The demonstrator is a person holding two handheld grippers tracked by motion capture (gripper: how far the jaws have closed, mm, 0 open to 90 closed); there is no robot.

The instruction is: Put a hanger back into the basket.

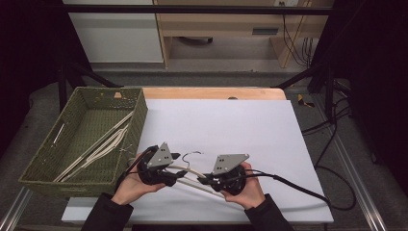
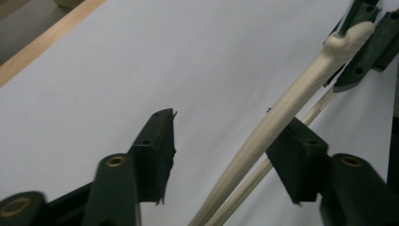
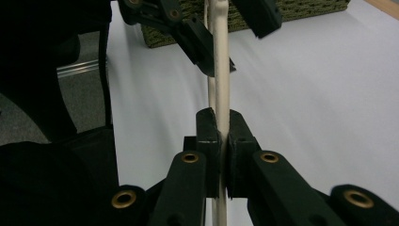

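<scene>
Clamping the cream hanger (image 3: 221, 94), right gripper (image 3: 223, 136) showed tight jaws; left gripper (image 2: 226, 141) view showed its jaws apart around it; high view showed basket (image 1: 139, 115).

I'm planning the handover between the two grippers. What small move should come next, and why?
Probably close the left gripper on the cream hanger. The hanger sits between its jaws, against one pad and clear of the other, while the right gripper clamps it. The basket already holds similar hangers.
</scene>
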